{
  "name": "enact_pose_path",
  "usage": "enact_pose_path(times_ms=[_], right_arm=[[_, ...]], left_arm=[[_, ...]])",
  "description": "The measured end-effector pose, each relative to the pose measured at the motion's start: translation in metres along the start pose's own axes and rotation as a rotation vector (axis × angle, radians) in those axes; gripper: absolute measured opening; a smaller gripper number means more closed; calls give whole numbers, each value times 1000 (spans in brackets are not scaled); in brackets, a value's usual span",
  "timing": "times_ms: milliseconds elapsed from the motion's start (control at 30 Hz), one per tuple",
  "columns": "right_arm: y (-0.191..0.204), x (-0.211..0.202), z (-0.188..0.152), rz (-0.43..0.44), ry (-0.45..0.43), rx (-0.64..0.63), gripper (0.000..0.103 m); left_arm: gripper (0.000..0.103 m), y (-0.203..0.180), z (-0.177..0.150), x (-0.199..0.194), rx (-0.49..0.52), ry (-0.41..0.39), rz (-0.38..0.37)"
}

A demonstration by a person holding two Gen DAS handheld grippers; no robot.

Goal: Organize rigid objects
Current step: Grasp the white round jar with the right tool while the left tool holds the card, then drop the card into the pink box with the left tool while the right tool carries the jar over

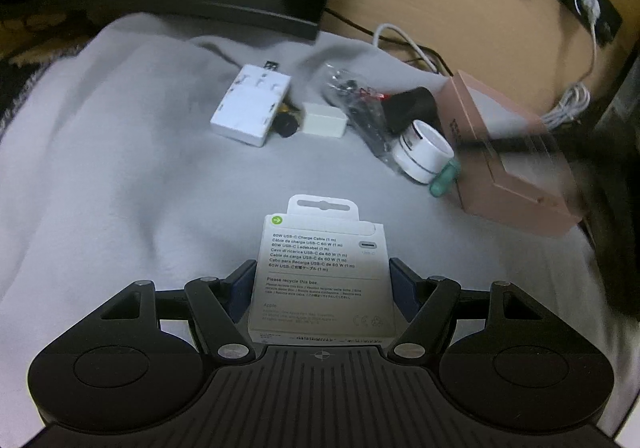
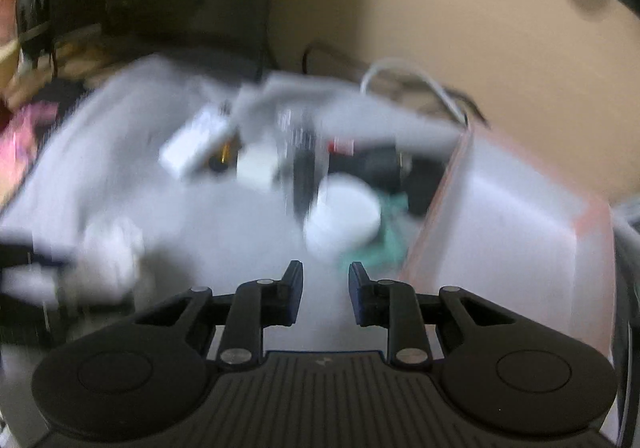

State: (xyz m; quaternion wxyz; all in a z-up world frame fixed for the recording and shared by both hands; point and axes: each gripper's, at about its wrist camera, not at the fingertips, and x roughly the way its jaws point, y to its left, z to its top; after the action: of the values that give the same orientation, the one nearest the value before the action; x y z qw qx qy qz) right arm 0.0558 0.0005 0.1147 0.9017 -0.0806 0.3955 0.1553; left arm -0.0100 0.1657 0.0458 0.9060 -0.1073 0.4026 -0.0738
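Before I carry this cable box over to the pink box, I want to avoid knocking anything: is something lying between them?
Mostly no. The cable box, clamped in the left tongs, faces bare grey cloth. Only the white round case and a green item lie against the pink box's near-left edge.

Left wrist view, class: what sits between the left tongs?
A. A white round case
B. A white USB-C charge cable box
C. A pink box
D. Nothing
B: the white cable box with printed "60W USB-C Charge Cable" text sits clamped between the left tongs, above the grey cloth.
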Motion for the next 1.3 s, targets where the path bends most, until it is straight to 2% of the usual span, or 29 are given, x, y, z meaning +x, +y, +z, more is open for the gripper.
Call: enact_pose_path(times_ms=[100, 167, 267, 300, 400, 467, 567, 667, 733, 900, 1067, 1167, 1300], right_arm=[[-17, 35, 45, 44, -15, 53, 44], [-28, 69, 70, 73, 51, 98, 44], [-40, 102, 81, 77, 171, 179, 37], [-44, 106, 78, 76, 207, 210, 31], [-50, 80, 58, 140, 199, 233, 30], [-48, 49, 37, 154, 171, 194, 30], [-40, 19, -2, 206, 215, 173, 30], [-41, 7, -37, 158, 258, 138, 30], [-43, -1, -49, 121, 237, 126, 34], [-44, -15, -47, 137, 116, 181, 56], [-20, 0, -44, 118, 79, 108, 57], [-6, 11, -46, 64, 38, 54, 57], [3, 17, -47, 30, 58, 1, 55]], left_arm=[[75, -7, -3, -8, -2, -2, -11], [75, -12, -5, -13, 28, -5, 23], [75, -8, -6, -16, -29, -5, 14], [75, -7, -6, -17, -36, -10, 9], [75, -4, -6, -19, -51, -32, 14], [75, -1, -6, -17, -79, -32, 8], [75, -3, -7, -10, -85, -25, -3], [75, -10, -6, -11, -61, -19, -13], [75, -14, -7, -14, -36, -17, -8], [75, -14, -8, -20, -9, -8, 27], [75, -10, -13, -24, -5, 4, 51], [75, -11, -17, -26, 7, 11, 57], [75, -20, -19, -32, 64, 8, 53]])
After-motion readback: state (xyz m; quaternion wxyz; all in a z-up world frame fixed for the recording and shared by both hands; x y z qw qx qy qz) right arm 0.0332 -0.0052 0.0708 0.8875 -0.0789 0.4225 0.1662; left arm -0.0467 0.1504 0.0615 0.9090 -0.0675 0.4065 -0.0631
